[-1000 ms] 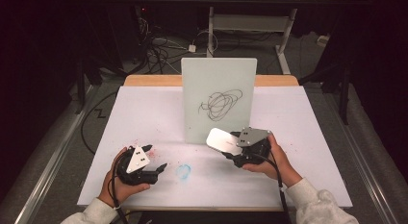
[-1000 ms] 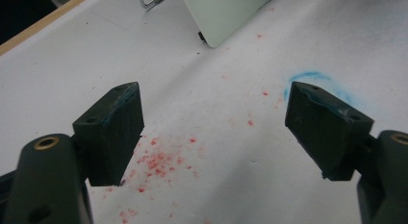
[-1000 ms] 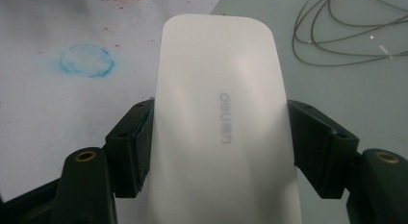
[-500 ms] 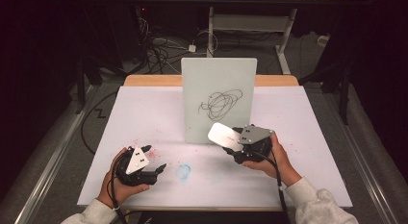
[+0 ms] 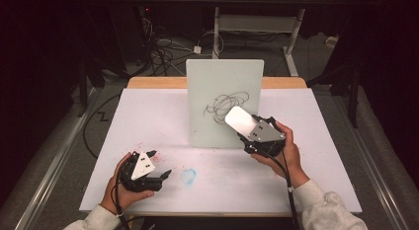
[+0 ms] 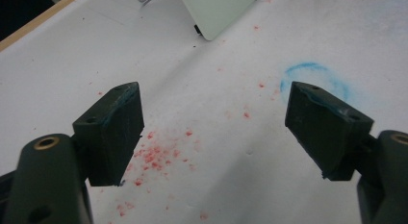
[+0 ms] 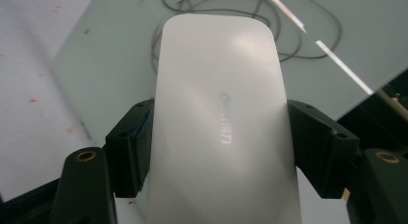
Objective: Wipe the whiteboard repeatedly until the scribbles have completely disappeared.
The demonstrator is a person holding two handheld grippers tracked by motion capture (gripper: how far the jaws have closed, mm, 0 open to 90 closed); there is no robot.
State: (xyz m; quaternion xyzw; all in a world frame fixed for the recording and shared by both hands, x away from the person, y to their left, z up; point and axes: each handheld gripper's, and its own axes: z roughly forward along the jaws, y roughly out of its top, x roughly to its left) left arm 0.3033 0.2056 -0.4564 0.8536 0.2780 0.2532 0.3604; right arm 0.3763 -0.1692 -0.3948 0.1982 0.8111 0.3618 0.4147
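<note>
While the left gripper [image 5: 158, 166] rests low on the table [image 5: 148, 111], its jaws are spread wide over red specks [image 6: 154, 156], with a blue smudge [image 5: 188, 175] just beside it. Farther right, the right gripper [image 5: 245, 133] pinches a white eraser [image 5: 239, 119] against the scribble [image 5: 227, 105] on the upright board [image 5: 207, 82].

- Brightly lit white table [image 5: 148, 116] amid dark, murky surroundings in the high view.
- Soft focus and low resolution throughout.
- Glare streaks on the whiteboard [image 7: 337, 36]; sheen across the white eraser [image 7: 221, 118].
- Near jaws blurred.
</note>
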